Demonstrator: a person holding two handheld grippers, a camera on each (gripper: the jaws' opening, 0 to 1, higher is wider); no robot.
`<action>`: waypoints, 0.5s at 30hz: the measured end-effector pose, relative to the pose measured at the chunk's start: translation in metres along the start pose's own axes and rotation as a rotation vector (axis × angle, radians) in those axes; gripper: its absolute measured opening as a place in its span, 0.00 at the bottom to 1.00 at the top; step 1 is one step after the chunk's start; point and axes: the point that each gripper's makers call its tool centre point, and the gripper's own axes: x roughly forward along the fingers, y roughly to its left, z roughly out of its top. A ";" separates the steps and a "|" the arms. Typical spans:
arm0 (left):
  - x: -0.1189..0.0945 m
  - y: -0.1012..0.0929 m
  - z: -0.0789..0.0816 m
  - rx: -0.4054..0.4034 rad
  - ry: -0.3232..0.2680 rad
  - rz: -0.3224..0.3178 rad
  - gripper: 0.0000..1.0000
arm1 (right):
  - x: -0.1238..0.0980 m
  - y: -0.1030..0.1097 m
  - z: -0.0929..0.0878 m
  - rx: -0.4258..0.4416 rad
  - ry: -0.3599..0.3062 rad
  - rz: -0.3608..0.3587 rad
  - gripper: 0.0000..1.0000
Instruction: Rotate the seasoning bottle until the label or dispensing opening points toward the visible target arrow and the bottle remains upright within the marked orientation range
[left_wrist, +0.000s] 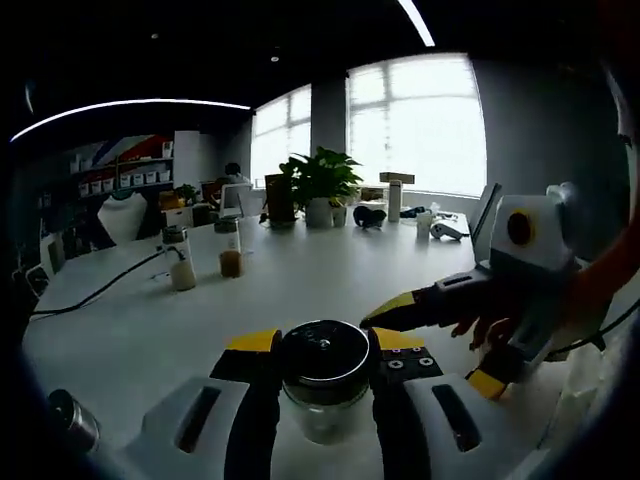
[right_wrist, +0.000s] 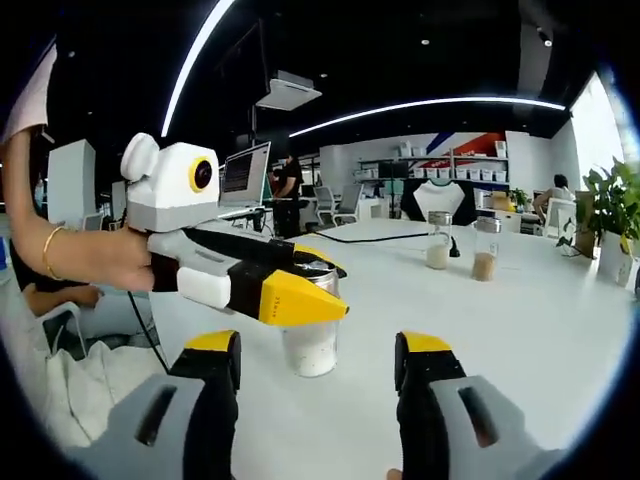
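While your left gripper (left_wrist: 325, 375) clamps the seasoning bottle (left_wrist: 323, 385) at bottom centre on the white table (left_wrist: 200, 310) and your right gripper (right_wrist: 318, 365) hangs wide open and empty just before it, a hurried twist could tip it.

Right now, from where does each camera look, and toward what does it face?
Left gripper view: rides the left gripper, whose jaws clamp the seasoning bottle; faces windows; right gripper enters.
Right gripper view: rides the open right gripper; faces shelves; left gripper and a person's hand show.
Shared: bottle, white table.
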 end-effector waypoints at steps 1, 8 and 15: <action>0.000 -0.001 0.001 0.004 -0.002 -0.007 0.35 | 0.001 0.001 0.000 -0.001 0.001 0.002 0.61; -0.001 -0.020 0.009 0.032 0.001 -0.086 0.35 | 0.003 0.003 -0.001 -0.019 0.007 0.018 0.53; -0.003 -0.032 0.017 0.002 -0.023 -0.156 0.35 | 0.003 0.005 -0.001 -0.034 0.003 0.041 0.43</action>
